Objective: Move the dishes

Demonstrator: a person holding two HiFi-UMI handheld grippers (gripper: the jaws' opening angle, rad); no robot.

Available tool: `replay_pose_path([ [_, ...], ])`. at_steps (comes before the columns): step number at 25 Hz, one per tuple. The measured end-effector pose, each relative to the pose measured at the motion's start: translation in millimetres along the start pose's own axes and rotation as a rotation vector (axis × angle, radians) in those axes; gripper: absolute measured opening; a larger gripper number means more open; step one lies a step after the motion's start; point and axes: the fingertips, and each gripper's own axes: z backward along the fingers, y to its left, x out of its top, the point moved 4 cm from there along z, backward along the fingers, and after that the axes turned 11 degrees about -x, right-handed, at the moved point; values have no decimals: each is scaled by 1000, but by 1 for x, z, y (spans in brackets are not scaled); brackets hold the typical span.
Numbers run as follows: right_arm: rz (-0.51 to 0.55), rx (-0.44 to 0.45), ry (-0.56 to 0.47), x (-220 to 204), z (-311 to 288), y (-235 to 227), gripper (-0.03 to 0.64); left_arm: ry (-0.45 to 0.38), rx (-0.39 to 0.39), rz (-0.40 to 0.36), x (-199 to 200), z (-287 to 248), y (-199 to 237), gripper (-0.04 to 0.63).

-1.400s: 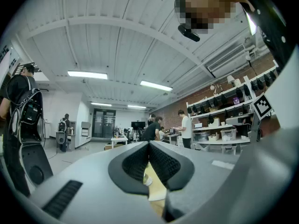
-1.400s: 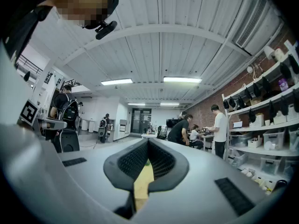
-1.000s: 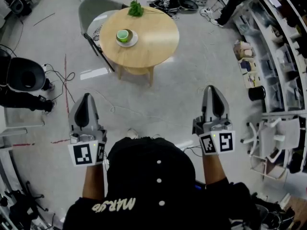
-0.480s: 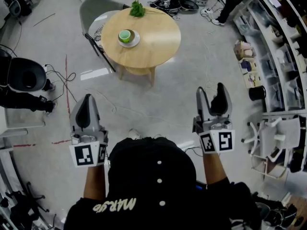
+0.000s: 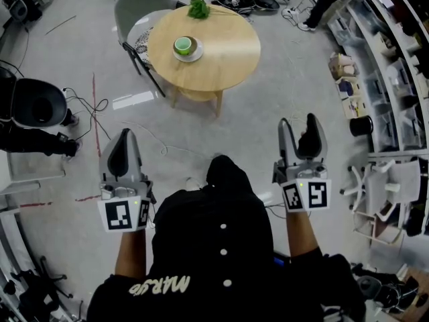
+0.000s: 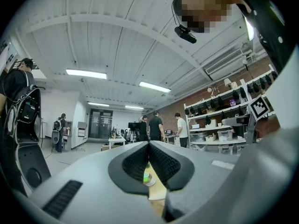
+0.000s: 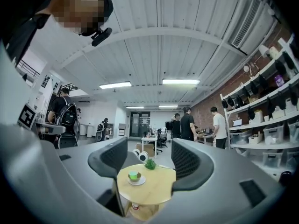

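A green cup stands on a white saucer on the left half of a round wooden table, far ahead of me. A small green plant sits at the table's far edge. My left gripper is shut and holds nothing. It is low over the floor, well short of the table. My right gripper is open and empty, level with the left one. Between the right gripper's fingers I see the cup, the saucer and the table. A sliver of the cup shows below the left gripper's closed tips.
A grey chair stands behind the table on the left. A black office chair and loose cables lie to the left. Shelving and a white chair line the right side. Several people stand far off.
The right gripper has gone from shut to open. My body has stepped forward, with a leg now showing ahead of me, and the table has shifted a little to the right in the head view.
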Motion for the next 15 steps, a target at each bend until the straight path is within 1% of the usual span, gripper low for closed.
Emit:
replay_pose_path([
  [4,-8,-2,2,-7,-18,9,275,16,-7,-8,-10,-11,15,3],
  [10,-14,7,1,-23,-71,16,272,21,-5,0,-23,-51,41,3],
  [15,-23,20,4,-33,-135,10,270,46,36,45,-26,-105,66,3],
])
